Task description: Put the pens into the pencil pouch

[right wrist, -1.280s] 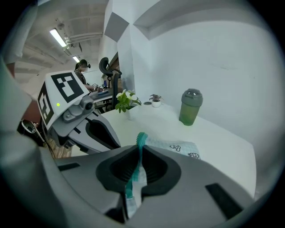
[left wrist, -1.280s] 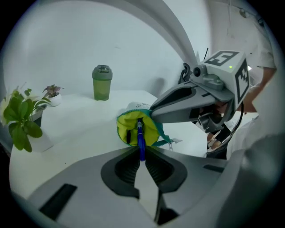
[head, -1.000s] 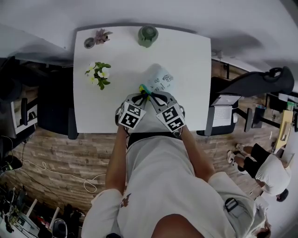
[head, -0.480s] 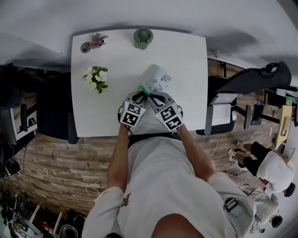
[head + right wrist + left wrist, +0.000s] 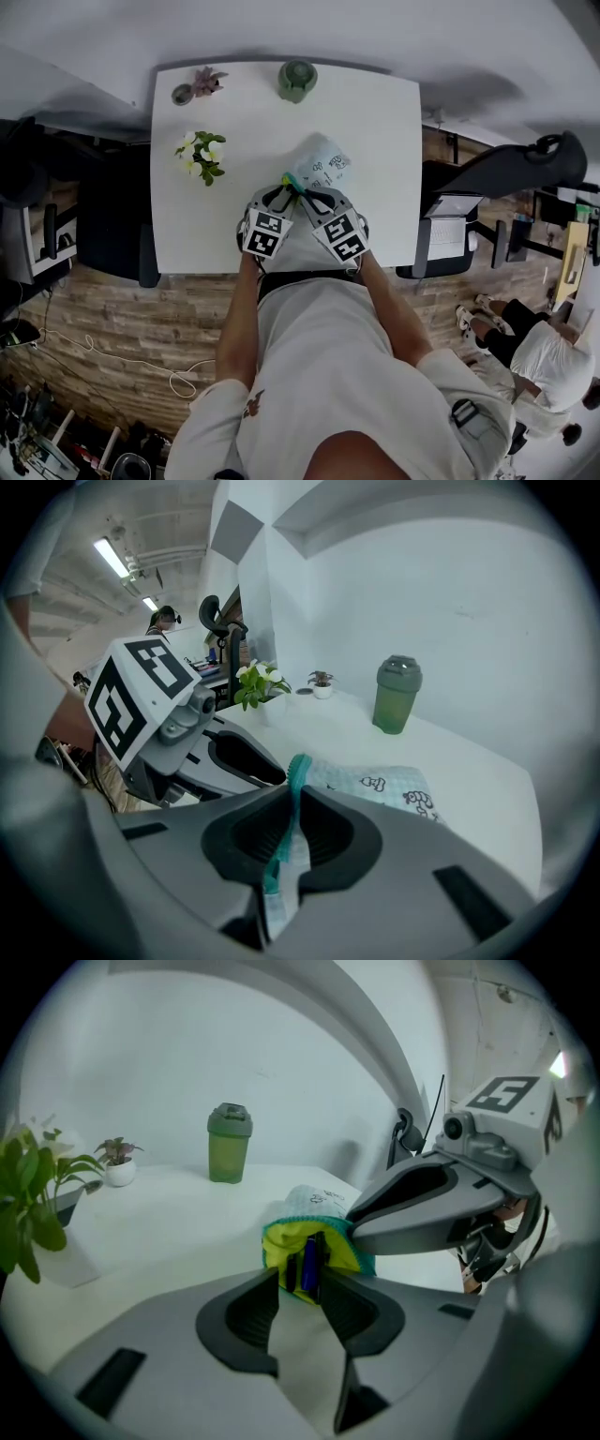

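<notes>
The pencil pouch (image 5: 321, 161) lies on the white table (image 5: 375, 122), pale blue with small prints, teal-rimmed and yellow inside (image 5: 284, 1239). A blue pen and a dark one (image 5: 309, 1262) stand in its open mouth. My left gripper (image 5: 302, 1277) is right in front of that mouth. Its jaws have just been opening and now stand a little apart, with the pens' ends at the gap and not pressed. My right gripper (image 5: 292, 797) is shut on the pouch's teal rim (image 5: 298, 769). In the head view the two grippers (image 5: 279, 195) (image 5: 310, 194) meet at the pouch's near end.
A green bottle (image 5: 297, 78) stands at the table's far edge, with a small potted plant (image 5: 204, 79) and a round dish (image 5: 182, 93) at the far left corner. White flowers (image 5: 199, 153) are on the left. A black chair (image 5: 516, 167) is to the right of the table.
Both grippers stay at the pouch's mouth. The head view shows no clear movement of the pouch or the hands.
</notes>
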Demonstrator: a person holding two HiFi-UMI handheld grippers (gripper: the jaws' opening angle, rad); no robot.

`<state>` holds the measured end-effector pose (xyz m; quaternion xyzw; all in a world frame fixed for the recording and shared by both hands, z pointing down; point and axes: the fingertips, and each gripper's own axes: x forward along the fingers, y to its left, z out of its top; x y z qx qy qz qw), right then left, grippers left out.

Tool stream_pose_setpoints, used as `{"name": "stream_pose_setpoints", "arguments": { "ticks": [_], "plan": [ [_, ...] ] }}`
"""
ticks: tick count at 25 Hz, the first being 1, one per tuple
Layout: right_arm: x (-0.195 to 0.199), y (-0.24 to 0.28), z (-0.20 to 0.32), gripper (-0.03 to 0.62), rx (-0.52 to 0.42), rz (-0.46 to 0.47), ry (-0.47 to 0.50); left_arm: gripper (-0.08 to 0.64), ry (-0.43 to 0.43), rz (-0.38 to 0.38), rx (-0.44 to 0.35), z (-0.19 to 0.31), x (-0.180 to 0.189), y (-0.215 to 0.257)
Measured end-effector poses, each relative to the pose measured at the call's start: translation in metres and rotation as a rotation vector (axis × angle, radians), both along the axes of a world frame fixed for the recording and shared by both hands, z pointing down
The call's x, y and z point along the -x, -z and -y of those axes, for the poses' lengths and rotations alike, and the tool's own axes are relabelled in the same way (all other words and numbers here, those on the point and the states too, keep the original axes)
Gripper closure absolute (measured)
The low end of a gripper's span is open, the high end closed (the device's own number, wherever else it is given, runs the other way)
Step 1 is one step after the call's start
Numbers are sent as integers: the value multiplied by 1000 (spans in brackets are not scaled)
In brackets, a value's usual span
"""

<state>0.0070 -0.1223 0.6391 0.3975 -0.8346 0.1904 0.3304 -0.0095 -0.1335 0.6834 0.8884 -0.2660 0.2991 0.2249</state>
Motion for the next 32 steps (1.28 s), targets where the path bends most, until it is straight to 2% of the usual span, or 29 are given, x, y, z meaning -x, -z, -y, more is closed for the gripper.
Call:
{"name": "stream_pose_setpoints", "arguments": {
  "ticks": [6,13,24,32],
  "plan": [
    [0,-2,-1,551,-10,-10,-12,396,60,7,-39,-1,24,12],
    [-1,13,-2,519,-67,1,-65,325,135,-30,-156,6,48,64],
    [-17,124,14,404,-394,82,-249,264,222,-158,-449,30,64,181],
    [-18,206,14,268,-580,166,-297,236,263,-228,-595,32,71,250]
  ]
}}
